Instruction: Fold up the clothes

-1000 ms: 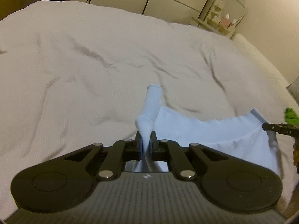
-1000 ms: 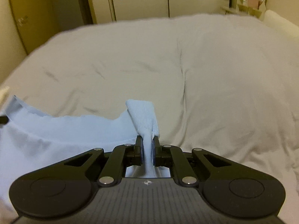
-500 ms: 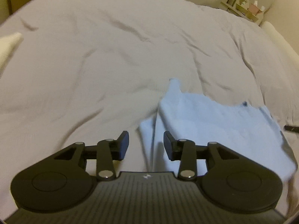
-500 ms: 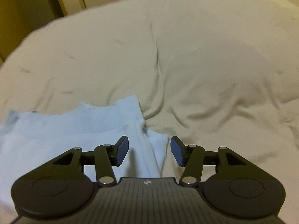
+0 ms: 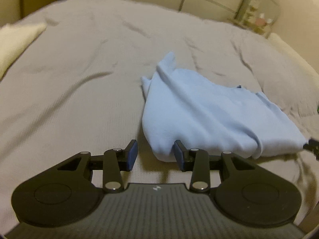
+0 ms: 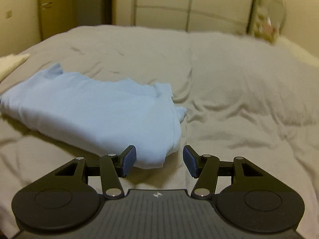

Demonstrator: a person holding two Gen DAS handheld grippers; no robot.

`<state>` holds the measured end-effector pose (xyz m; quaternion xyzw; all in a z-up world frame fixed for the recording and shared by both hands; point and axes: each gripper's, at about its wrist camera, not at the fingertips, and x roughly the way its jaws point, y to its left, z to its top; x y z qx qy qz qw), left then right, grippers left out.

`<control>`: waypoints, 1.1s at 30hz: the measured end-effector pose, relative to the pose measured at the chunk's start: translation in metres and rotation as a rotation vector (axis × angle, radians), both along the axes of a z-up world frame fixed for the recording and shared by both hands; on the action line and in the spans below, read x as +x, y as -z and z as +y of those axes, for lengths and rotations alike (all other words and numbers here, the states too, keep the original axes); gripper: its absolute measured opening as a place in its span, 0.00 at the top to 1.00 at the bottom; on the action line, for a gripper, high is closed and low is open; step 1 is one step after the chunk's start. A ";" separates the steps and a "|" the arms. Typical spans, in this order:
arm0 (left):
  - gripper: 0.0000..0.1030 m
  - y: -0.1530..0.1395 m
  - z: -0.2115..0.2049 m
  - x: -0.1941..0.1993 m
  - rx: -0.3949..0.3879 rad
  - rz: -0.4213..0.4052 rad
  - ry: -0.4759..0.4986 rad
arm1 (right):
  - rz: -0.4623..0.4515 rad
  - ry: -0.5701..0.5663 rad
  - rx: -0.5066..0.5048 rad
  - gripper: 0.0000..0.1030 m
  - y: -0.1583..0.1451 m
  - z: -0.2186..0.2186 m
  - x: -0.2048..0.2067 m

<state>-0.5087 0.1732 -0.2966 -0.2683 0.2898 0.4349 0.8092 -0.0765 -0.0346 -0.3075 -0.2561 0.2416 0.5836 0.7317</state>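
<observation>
A light blue garment (image 5: 209,115) lies folded over on the grey bed cover, bunched and creased. My left gripper (image 5: 156,155) hangs open just before its near left corner, with nothing between the fingers. In the right wrist view the same garment (image 6: 95,111) spreads to the left, and my right gripper (image 6: 159,160) is open in front of its near right corner, holding nothing. The tip of the right gripper (image 5: 312,144) shows at the far right edge of the left wrist view.
The grey bed cover (image 6: 239,91) stretches wide and wrinkled on all sides. A cream pillow (image 5: 18,37) lies at the left edge. Wardrobe doors (image 6: 199,6) and a small shelf with bottles (image 5: 259,18) stand beyond the bed.
Both grippers opened and let go of the garment's corners, then drew back toward me. The garment dropped onto the bed and now lies folded over.
</observation>
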 end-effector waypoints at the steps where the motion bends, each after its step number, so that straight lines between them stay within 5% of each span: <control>1: 0.62 0.002 -0.005 0.001 0.035 0.014 0.022 | -0.036 -0.024 0.013 0.46 0.003 -0.002 -0.004; 8: 0.56 0.009 -0.053 0.005 0.258 0.152 0.181 | -0.303 -0.126 0.064 0.45 0.013 -0.027 -0.043; 12: 0.49 0.005 -0.090 0.021 0.459 0.324 0.304 | -0.367 -0.134 0.033 0.38 0.014 -0.040 -0.066; 16: 0.42 0.022 -0.100 0.045 0.657 0.484 0.486 | -0.542 -0.190 -0.019 0.38 0.024 -0.035 -0.088; 19: 0.48 0.045 -0.094 0.059 0.732 0.612 0.577 | -0.675 -0.240 -0.060 0.38 0.039 -0.021 -0.100; 20: 0.62 0.051 -0.089 0.061 0.742 0.645 0.598 | -0.730 -0.285 -0.072 0.38 0.046 -0.015 -0.103; 23: 0.79 0.062 -0.076 0.061 0.726 0.687 0.657 | -0.872 -0.405 -0.136 0.56 0.071 0.002 -0.108; 25: 0.83 0.063 -0.075 0.058 0.735 0.708 0.711 | -0.933 -0.492 -0.167 0.82 0.083 0.010 -0.106; 29: 0.85 0.051 -0.071 0.053 0.756 0.767 0.822 | -0.941 -0.580 -0.217 0.93 0.073 0.011 -0.089; 33: 0.85 0.055 -0.060 0.049 0.738 0.773 0.881 | -0.831 -0.501 -0.332 1.00 0.079 0.019 -0.059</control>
